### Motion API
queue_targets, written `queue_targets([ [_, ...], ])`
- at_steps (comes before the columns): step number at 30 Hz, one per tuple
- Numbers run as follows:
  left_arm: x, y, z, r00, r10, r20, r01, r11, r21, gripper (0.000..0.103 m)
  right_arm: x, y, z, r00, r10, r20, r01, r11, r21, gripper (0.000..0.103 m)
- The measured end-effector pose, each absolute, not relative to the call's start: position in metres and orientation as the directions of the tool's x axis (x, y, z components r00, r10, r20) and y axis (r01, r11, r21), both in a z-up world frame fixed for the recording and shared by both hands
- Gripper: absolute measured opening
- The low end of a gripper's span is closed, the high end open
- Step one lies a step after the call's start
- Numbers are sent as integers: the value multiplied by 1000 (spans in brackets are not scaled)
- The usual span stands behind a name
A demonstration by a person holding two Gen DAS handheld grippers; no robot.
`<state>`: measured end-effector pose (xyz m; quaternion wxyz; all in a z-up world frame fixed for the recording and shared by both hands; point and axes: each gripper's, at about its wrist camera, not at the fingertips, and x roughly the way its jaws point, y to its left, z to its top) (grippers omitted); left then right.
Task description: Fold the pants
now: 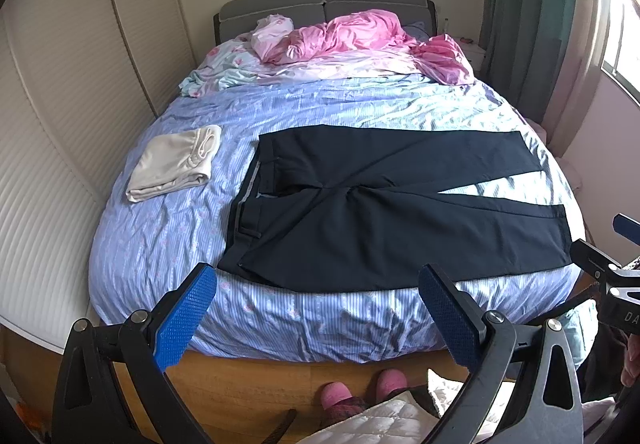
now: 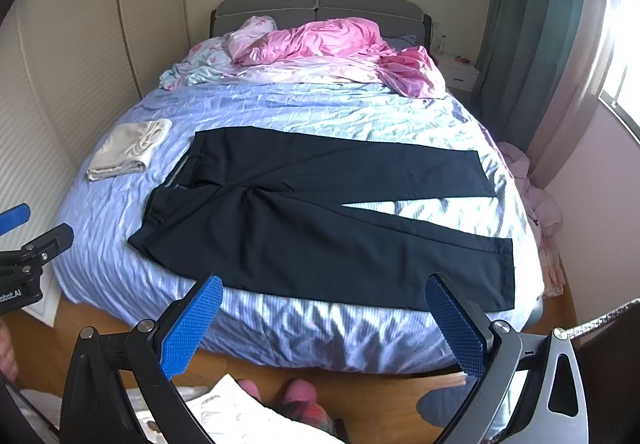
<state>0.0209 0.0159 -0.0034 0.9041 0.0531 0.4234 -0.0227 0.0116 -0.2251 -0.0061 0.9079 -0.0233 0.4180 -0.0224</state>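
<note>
Pants (image 1: pixel 384 203) lie flat across the bed (image 1: pixel 160 244), dark navy, waistband to my left, both legs running off to my right with a wedge of sheet showing between them. My left gripper (image 1: pixel 316 308) hangs wide open at the near edge of the bed, holding nothing, its blue pads (image 1: pixel 184 320) spread apart, the waist end of the near leg just beyond it. My right gripper (image 2: pixel 324 318) is open and empty too, and its right pad overlaps the near leg's cuff in its own view, though I can't tell if it touches. Off to the left of the waistband, apart from it, sits a folded cream garment (image 1: pixel 176 163). Up by the grey headboard (image 1: pixel 324 3), a rumpled pink quilt (image 1: pixel 360 39) is heaped well beyond the pants. Down below, pink slippers (image 1: pixel 360 392) on the wooden floor (image 1: pixel 248 380). A green curtain (image 1: pixel 520 15) hangs beside the bright window on the right.
</note>
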Motion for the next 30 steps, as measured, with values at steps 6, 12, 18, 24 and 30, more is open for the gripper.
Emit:
queue_targets([
  [6,27,20,-9,621,17,-784,65,995,72,103,22,-224,-8,632,-45,-773,-4,998,-61,102],
  [12,42,20,-20,585,43,-810,14,998,63,103,38,-228,-15,601,-14,-799,-49,997,-54,102],
  [18,47,31,-32,589,104,-802,-63,995,83,103,65,-225,-29,589,6,-808,-97,993,-64,102],
  [24,54,54,-45,596,134,-792,-99,991,93,103,91,-207,-52,576,54,-816,-123,992,-21,102],
  [30,84,85,-75,557,106,-824,-84,994,71,102,110,-174,-84,585,50,-810,-118,993,-24,102],
])
